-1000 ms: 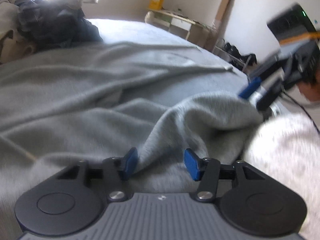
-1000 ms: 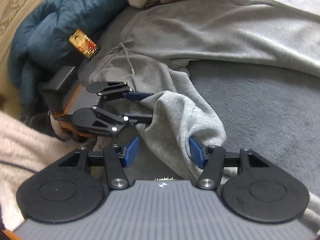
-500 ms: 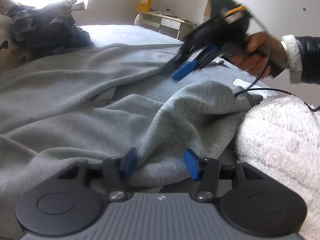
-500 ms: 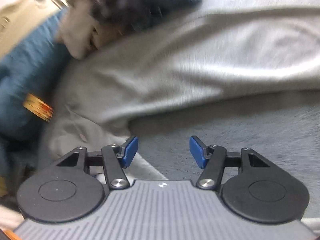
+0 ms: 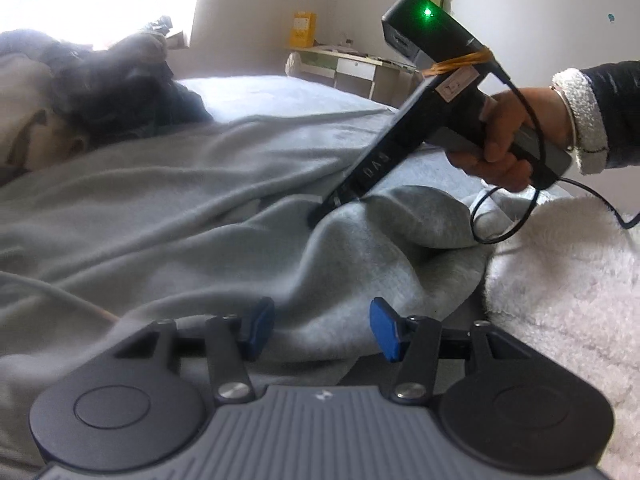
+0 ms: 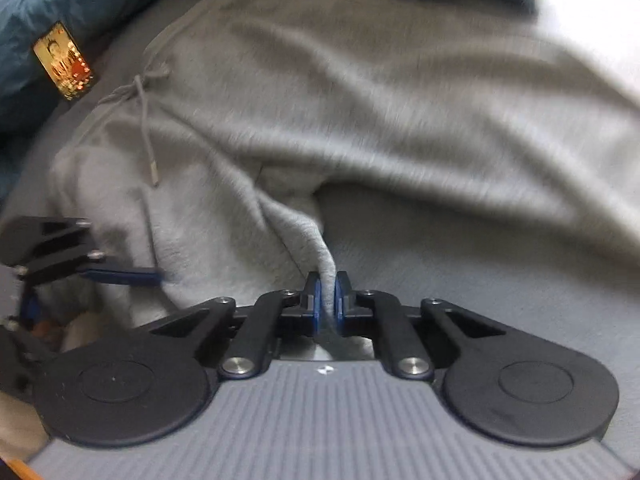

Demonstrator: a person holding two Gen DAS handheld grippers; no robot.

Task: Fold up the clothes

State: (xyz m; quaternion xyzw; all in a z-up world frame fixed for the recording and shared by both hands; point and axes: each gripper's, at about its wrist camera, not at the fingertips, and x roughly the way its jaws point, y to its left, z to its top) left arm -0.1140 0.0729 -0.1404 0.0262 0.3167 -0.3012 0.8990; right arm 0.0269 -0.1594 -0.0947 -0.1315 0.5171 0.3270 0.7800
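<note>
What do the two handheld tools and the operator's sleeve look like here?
Left tool: grey ribbed body, two black round discs, black linkages with silver pivots, blue pads. Right tool is built the same; from outside it is a black pistol-grip unit with a green LED, an orange band, a white label and a black cable. The hand comes out of a black sleeve with a white fleecy cuff.

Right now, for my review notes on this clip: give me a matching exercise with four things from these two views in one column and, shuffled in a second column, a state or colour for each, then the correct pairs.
Things:
1. right gripper
2. left gripper
3. jacket
4. drawstring

States or colours:
A. teal blue, bunched at the bed's edge
B. jaws apart, grey fabric lying between them
C. lying loose on the sweatpants, knotted near the waistband
D. shut on a fold of the grey fabric

Pairs: 1-D, 2-B, 3-A, 4-C
</note>
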